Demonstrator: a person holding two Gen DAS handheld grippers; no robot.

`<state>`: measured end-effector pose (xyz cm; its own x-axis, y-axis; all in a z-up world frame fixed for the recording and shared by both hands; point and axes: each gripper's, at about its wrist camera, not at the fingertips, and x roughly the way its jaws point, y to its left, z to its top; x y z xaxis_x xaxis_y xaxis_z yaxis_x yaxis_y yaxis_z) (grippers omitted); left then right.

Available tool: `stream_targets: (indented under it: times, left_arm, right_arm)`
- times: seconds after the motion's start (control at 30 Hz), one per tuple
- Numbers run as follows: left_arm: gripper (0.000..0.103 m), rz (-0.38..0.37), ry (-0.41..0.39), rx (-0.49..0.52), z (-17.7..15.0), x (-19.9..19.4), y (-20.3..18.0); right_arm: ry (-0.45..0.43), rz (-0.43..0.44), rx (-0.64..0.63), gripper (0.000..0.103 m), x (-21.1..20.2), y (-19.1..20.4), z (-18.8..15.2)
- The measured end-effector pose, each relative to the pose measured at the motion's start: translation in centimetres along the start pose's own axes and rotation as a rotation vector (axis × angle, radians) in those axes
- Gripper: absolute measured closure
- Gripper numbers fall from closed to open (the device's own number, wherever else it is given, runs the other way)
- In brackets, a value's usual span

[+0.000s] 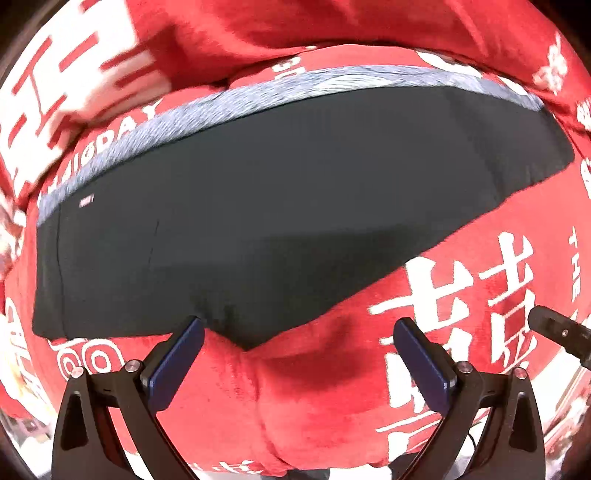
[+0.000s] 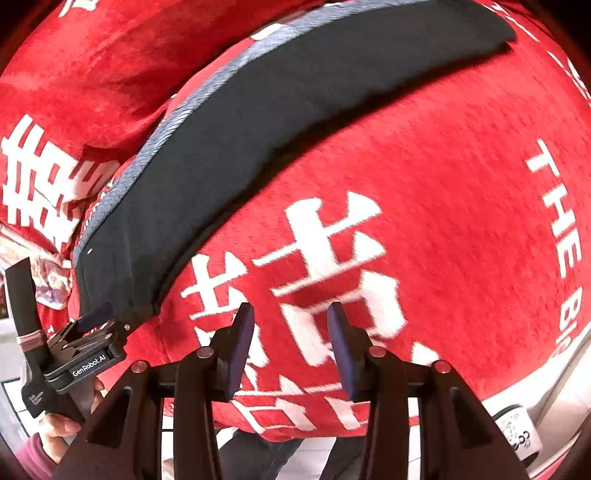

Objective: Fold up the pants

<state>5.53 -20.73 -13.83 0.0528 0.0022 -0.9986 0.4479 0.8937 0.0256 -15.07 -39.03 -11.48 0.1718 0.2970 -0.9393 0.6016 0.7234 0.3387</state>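
Observation:
Dark grey-black pants (image 1: 258, 221) lie flat on a red blanket, folded lengthwise, with a light grey inner edge (image 1: 258, 92) along the far side. My left gripper (image 1: 299, 328) is open, its left blue pad (image 1: 181, 358) touching the pants' near edge, the pointed near corner between the jaws. In the right wrist view the pants (image 2: 258, 129) stretch from lower left to upper right. My right gripper (image 2: 291, 321) is open and empty over the blanket, right of the pants. The left gripper (image 2: 96, 321) shows there at the pants' end.
The red plush blanket (image 2: 443, 221) with white characters and lettering covers the surface, with bunched folds at the back (image 1: 258, 29). The right gripper's tip (image 1: 554, 325) shows at the right edge of the left wrist view. A white floor (image 2: 317, 461) lies below the blanket's edge.

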Motion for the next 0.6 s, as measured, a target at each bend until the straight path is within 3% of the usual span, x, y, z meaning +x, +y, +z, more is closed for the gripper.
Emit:
stream_targets:
  times: [0.1,0.2,0.6]
  left_arm:
    - [0.0,0.023,-0.006,0.041,0.5,-0.4,-2.1]
    - [0.0,0.019,0.002,0.037,1.2,-0.5,-3.8]
    - [0.0,0.019,0.008,0.068,4.5,-0.5,-13.4]
  right_arm:
    - [-0.002,0.007,0.022,0.058,-0.4,-1.2,0.1]
    - [-0.001,0.016,0.042,0.05,-0.7,-2.5,0.6]
    - [-0.007,0.065,0.066,0.05,-2.6,-8.4,5.2]
